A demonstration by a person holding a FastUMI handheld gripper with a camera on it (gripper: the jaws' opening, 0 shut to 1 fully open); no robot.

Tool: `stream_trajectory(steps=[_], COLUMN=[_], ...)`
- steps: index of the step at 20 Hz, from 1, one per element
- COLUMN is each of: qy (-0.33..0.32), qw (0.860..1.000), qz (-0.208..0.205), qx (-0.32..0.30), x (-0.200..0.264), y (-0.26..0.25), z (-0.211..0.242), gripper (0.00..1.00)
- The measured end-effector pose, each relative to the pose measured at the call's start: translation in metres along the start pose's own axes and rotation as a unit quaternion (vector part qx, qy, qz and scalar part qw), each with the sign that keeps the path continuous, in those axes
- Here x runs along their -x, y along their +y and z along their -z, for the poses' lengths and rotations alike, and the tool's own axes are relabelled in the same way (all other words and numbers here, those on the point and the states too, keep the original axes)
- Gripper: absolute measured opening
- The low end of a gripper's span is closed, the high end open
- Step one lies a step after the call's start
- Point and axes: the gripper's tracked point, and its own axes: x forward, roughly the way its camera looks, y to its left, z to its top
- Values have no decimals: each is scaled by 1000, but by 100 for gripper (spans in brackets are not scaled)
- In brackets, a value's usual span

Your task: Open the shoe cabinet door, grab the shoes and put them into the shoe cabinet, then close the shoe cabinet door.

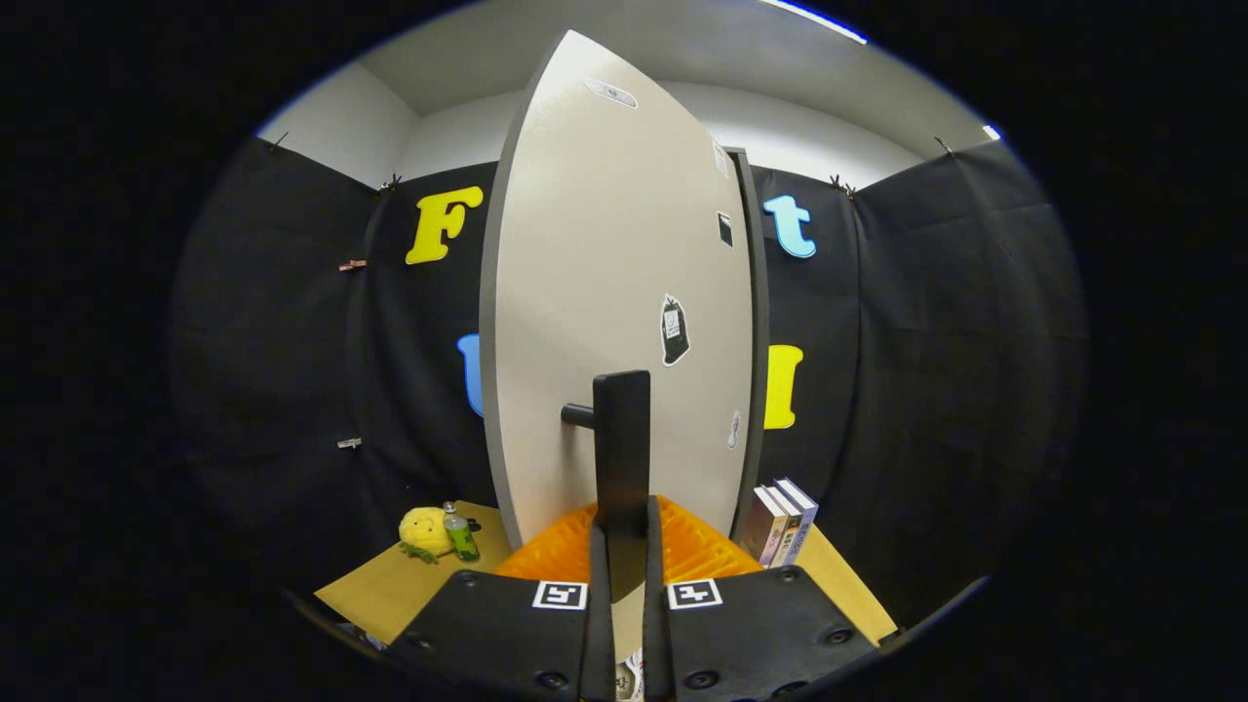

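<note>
The pale shoe cabinet door (604, 253) stands tall straight ahead, turned at an angle so its dark side edge (759, 341) shows on the right. Several small stickers dot its face. A black upright handle bar (621, 429) sticks out from the door on a short peg. My gripper (621, 517) is shut on the lower end of this handle, one finger pressing on each side. Low down, in the gap between the finger bases, a bit of a white laced shoe (630, 678) shows.
A tan tabletop (385, 590) lies under the cabinet. A yellow plush toy (424, 531) and a small green bottle (459, 533) stand left of the door. Three upright books (780, 522) stand to its right. Black cloth walls close in all around.
</note>
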Motion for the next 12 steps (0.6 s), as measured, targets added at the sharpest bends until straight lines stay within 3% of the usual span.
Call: stream_trajectory(steps=[12], qy=[16], qw=[999], qz=[-18], qx=[-37], x=[30], y=[-98], z=[-3], gripper=[13])
